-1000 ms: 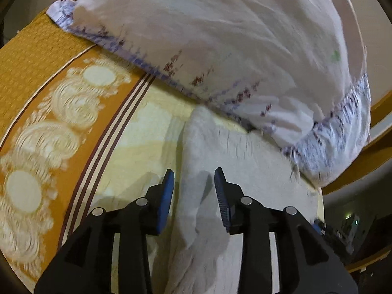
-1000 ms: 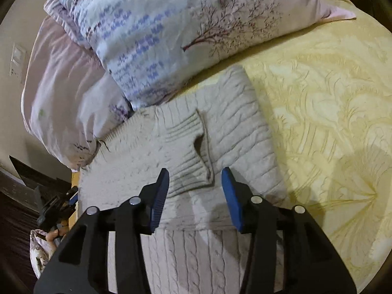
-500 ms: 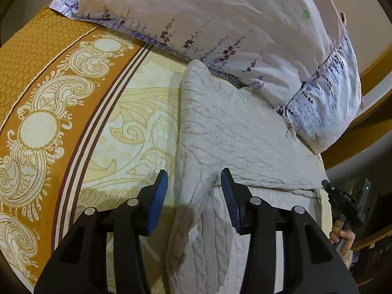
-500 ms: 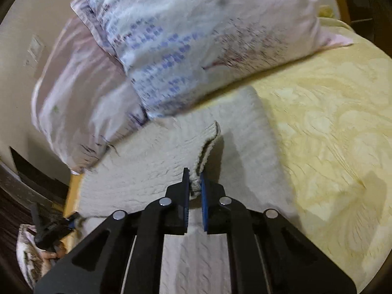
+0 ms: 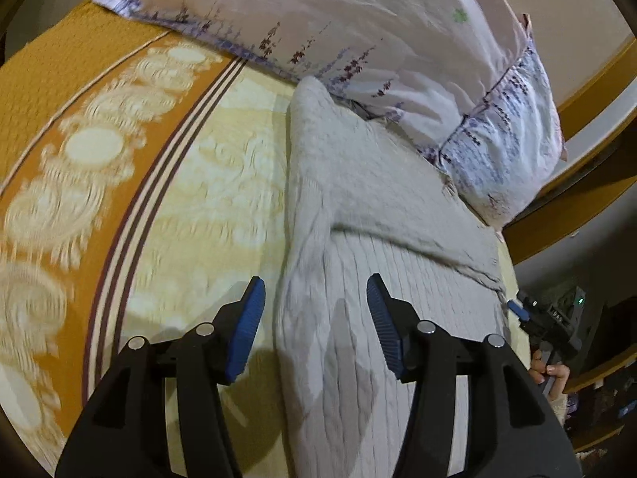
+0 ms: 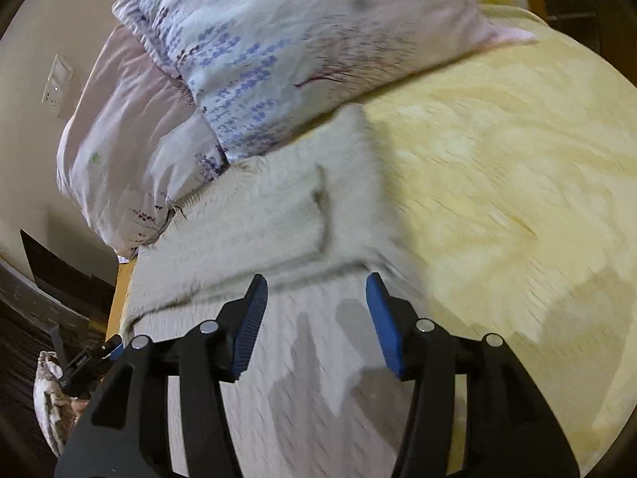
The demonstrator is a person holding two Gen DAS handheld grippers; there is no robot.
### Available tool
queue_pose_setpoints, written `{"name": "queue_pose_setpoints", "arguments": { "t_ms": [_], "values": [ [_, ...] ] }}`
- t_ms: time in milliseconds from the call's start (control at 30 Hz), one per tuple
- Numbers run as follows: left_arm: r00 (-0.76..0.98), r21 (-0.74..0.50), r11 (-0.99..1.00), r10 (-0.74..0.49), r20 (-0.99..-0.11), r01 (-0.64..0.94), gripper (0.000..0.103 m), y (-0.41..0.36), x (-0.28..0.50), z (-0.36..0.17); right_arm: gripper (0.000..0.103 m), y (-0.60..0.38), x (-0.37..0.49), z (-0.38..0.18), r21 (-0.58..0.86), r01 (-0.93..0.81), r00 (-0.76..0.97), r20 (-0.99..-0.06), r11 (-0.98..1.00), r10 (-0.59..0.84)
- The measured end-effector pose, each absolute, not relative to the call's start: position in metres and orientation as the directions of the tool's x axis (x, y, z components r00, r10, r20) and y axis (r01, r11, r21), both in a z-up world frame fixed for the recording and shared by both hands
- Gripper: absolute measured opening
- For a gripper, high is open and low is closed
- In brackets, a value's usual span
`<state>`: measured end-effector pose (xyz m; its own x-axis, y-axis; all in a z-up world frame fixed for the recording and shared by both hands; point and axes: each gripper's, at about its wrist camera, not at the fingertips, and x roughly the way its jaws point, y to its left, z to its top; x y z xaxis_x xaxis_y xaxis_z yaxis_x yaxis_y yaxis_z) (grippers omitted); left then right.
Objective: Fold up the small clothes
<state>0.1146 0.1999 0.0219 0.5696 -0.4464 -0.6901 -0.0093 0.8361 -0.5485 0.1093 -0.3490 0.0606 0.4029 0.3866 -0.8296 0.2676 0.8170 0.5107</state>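
A cream cable-knit sweater point(image 5: 358, 183) lies on the yellow bedspread point(image 5: 223, 199), its top against the pillows. A part is folded over across its upper half. My left gripper point(image 5: 314, 279) hovers over the sweater's left edge; its jaws are opening and the blue pads stand apart, with nothing pinched. In the right wrist view the sweater point(image 6: 247, 239) shows a sleeve point(image 6: 302, 207) laid flat across it. My right gripper point(image 6: 316, 277) hangs above the sweater's body. Its jaws are opening and nothing is between the pads.
Two floral pillows point(image 6: 298, 40) lie against the wall behind the sweater. An orange patterned border point(image 5: 79, 119) runs along the bedspread's left side. The wooden bed frame point(image 5: 577, 91) is at the right. A hand point(image 5: 551, 370) on a black handle shows at the bed's edge.
The right gripper closed on the sleeve cuff, then opened and let it go; the sleeve now lies flat. The left jaws widened. Both grippers drew back from the pillows.
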Motion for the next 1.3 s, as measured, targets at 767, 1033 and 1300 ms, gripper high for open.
{"name": "queue_pose_setpoints", "arguments": {
  "t_ms": [767, 1033, 1300],
  "values": [
    [0.551, -0.687, 0.723, -0.605, -0.575, 0.076, 0.039, 0.171, -0.022, 0.007, 0.025, -0.348, -0.035, 0.057, 0.806, 0.187, 0.352, -0.589, 0.562, 0.728],
    [0.54, -0.699, 0.71, -0.621, -0.569, 0.08, 0.021, 0.159, -0.049, -0.001, 0.021, -0.328, -0.053, 0.062, 0.812, 0.112, 0.314, -0.576, 0.573, 0.755],
    [0.553, -0.603, 0.791, -0.55, -0.626, 0.104, 0.007, 0.148, -0.048, 0.014, 0.008, -0.321, -0.041, 0.095, 0.74, -0.008, 0.43, -0.605, 0.673, 0.67]
  ]
}}
